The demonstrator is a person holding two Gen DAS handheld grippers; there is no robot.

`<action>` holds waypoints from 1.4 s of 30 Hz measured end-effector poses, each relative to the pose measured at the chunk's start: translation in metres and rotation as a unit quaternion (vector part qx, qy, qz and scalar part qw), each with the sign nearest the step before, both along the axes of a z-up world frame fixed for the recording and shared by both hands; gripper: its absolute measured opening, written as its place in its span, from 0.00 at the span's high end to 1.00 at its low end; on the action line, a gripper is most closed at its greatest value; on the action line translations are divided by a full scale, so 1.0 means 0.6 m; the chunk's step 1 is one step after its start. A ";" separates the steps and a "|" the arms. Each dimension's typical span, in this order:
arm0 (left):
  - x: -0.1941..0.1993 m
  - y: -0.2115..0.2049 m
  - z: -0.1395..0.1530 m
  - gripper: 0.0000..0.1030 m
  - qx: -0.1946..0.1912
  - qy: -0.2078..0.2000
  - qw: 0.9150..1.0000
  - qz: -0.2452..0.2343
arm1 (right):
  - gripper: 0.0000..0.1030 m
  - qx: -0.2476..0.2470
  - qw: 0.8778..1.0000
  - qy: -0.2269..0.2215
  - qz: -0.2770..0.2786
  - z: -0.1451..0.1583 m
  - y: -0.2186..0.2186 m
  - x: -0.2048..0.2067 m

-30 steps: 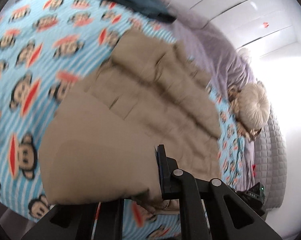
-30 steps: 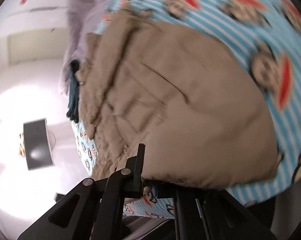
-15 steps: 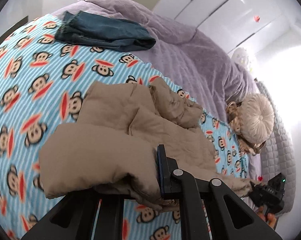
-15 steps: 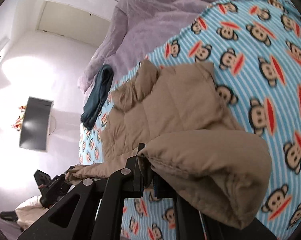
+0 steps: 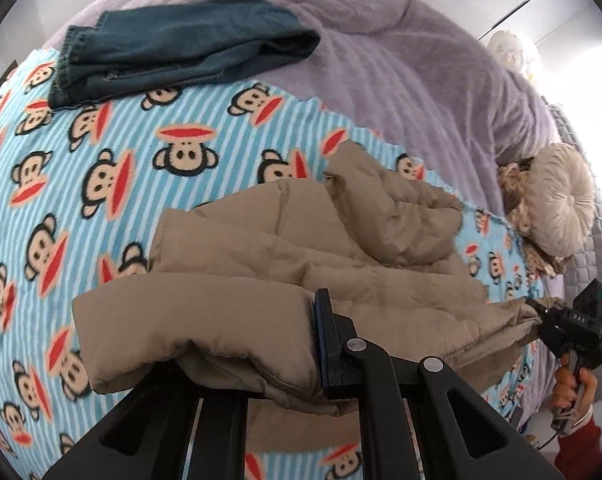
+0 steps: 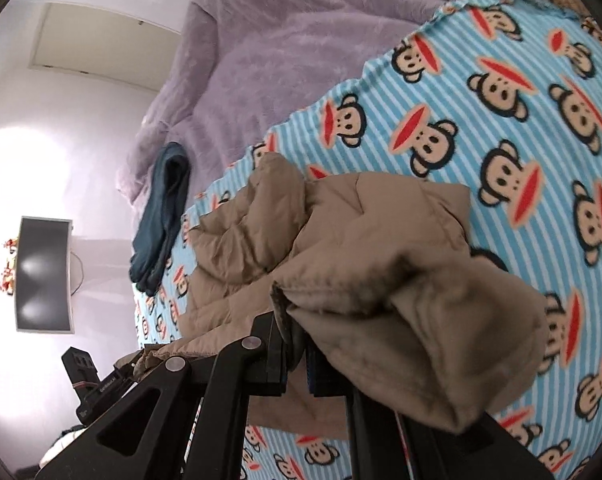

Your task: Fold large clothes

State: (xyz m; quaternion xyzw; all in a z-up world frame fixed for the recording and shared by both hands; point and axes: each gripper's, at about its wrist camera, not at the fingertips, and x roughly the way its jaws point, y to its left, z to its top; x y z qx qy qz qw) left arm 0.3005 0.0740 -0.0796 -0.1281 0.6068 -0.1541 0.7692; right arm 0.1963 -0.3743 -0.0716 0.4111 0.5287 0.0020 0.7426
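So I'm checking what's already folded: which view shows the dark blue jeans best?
The left wrist view: the folded jeans lie broadside near the top, across the monkey blanket and purple cover, hem stitching visible. The right wrist view shows them only as a narrow, foreshortened strip.

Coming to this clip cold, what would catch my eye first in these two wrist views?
The bright blue monkey-print blanket covering the bed dominates, with a puffy tan jacket bunched on it near the bed edge. Both claws are clamped on the jacket: the left claw at one end, the right claw at the other. Folded dark blue jeans lie farther back, on the edge of the purple bedspread.
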 end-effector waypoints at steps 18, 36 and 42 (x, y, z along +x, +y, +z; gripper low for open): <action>0.023 -0.042 -0.086 0.53 0.066 -0.071 0.995 -0.019 | 0.79 0.009 1.000 0.016 -0.017 -0.169 -0.014 0.088; -0.032 -0.176 -0.070 0.67 0.128 -0.165 0.970 -0.124 | 0.84 -0.123 0.977 -0.028 0.174 -0.109 0.110 0.054; 0.024 -0.164 -0.134 0.67 0.160 -0.157 0.972 -0.070 | 0.88 -0.201 0.970 -0.008 0.133 -0.145 0.071 0.078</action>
